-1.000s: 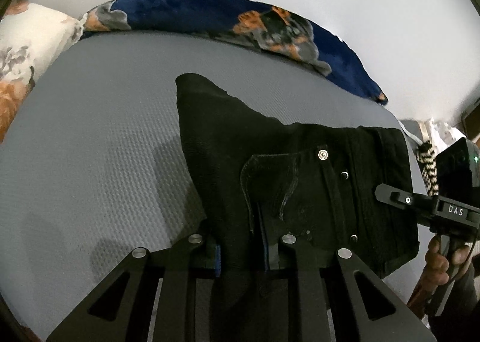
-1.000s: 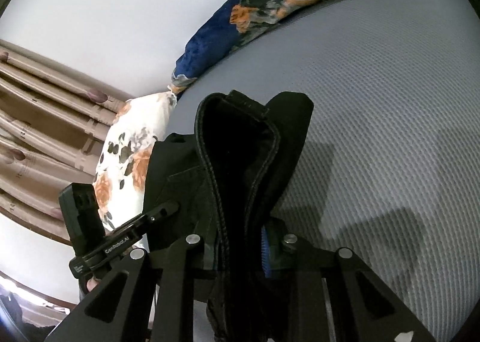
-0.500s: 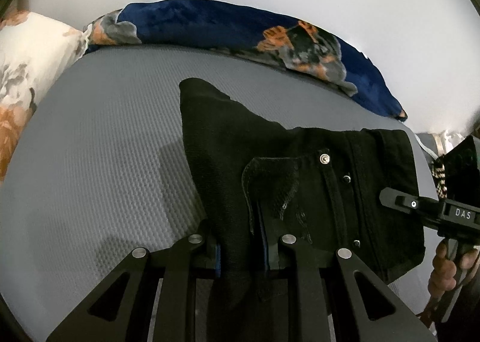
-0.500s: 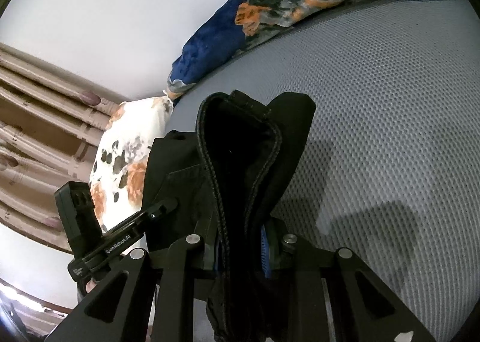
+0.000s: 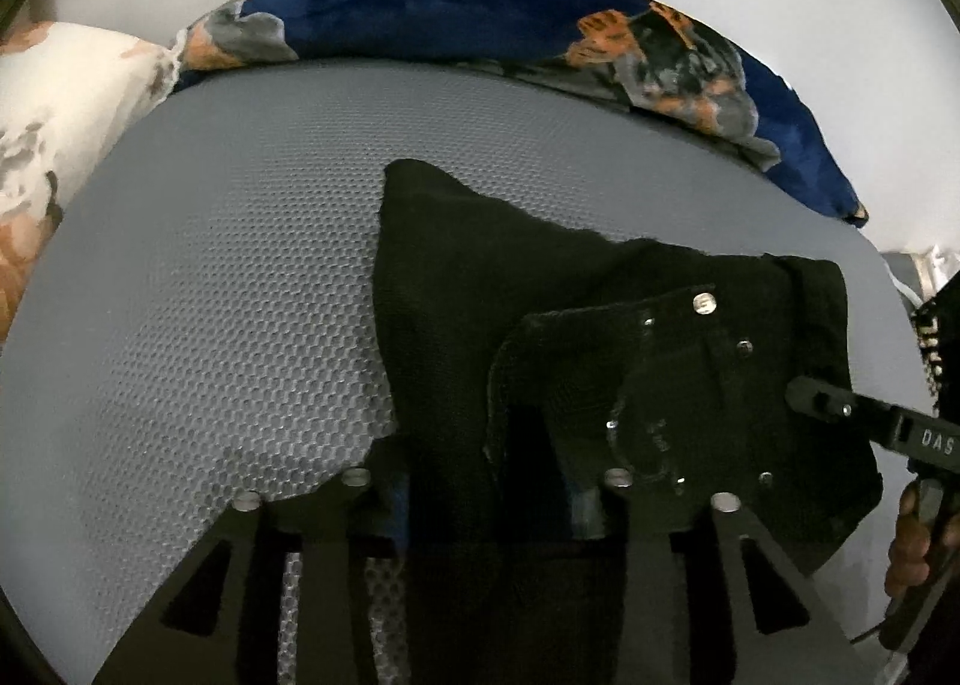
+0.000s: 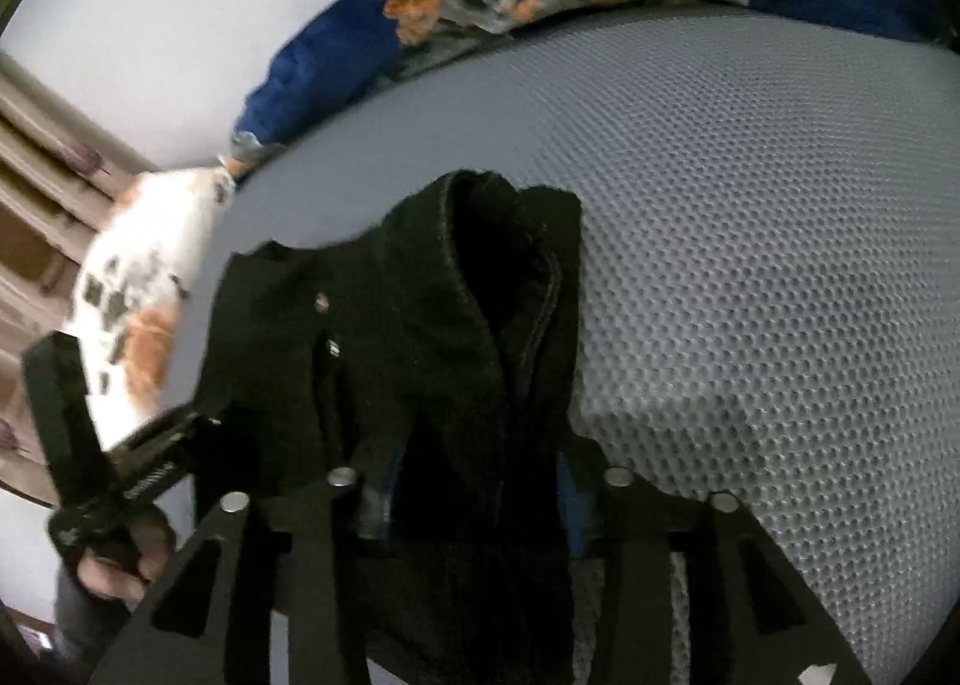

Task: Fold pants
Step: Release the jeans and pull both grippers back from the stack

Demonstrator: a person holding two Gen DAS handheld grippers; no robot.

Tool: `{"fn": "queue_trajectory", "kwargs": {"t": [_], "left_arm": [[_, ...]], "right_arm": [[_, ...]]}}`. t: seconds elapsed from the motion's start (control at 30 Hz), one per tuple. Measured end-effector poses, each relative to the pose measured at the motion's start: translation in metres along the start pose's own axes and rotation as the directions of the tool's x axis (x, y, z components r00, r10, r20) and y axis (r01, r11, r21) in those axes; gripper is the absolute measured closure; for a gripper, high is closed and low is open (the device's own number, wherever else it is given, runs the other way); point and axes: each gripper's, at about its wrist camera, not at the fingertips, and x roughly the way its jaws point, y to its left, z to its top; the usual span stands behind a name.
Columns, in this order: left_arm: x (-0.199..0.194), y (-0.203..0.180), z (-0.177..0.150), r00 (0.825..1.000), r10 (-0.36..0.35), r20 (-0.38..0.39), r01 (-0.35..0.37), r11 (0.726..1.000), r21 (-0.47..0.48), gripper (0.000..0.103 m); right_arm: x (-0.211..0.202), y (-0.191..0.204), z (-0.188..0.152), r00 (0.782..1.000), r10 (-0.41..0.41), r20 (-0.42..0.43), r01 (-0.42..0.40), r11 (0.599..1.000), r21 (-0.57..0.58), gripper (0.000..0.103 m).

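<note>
The black pants (image 5: 540,325) hang bunched over the grey textured bed (image 5: 210,295), waistband and metal buttons (image 5: 703,302) facing the left wrist camera. My left gripper (image 5: 489,496) is shut on a fold of the black fabric. My right gripper (image 6: 474,496) is shut on another thick fold of the pants (image 6: 456,337). The right gripper's body shows at the right edge of the left wrist view (image 5: 870,421). The left gripper shows at the lower left of the right wrist view (image 6: 138,469). The cloth is held low, close above the bed.
A dark blue floral blanket (image 5: 510,18) lies along the bed's far edge by the white wall. A white floral pillow (image 5: 54,102) sits at the left; it also shows in the right wrist view (image 6: 144,289). Beige curtains (image 6: 36,193) hang behind it.
Both grippers have carried the pants forward and lower over the bed. The right wrist view has swung, so the bed fills more of it. Both grips remain shut.
</note>
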Motion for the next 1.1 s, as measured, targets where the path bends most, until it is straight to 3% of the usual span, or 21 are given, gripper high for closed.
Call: {"fn": "queue_trajectory", "kwargs": {"t": [0.17,0.27,0.53,0.83,1.1], "left_arm": [[-0.003,0.001,-0.011,0.999,0.036,0.007,-0.036,0.999,0.004,0.043],[-0.011,0.0,-0.02,0.998,0.058,0.006,-0.058,0.998,-0.003,0.04],[-0.051,-0.01,-0.056,0.984,0.174,0.036,-0.174,0.985,0.008,0.039],[-0.111,-0.02,-0.1,0.97,0.225,0.087,-0.22,0.974,-0.057,0.039],[-0.147,-0.031,-0.131,0.956,0.259,0.139,-0.251,0.965,-0.073,0.038]], "right_arm": [[-0.004,0.003,-0.01,0.998,-0.066,0.009,0.066,0.997,-0.033,0.052],[-0.01,-0.001,-0.018,0.998,-0.066,0.008,0.066,0.998,-0.003,0.051],[-0.047,0.016,-0.049,0.989,-0.117,0.095,0.121,0.992,-0.039,0.046],[-0.086,0.065,-0.093,0.967,-0.156,0.203,0.193,0.965,-0.176,0.035],[-0.101,0.084,-0.125,0.952,-0.18,0.248,0.228,0.956,-0.184,0.027]]}}
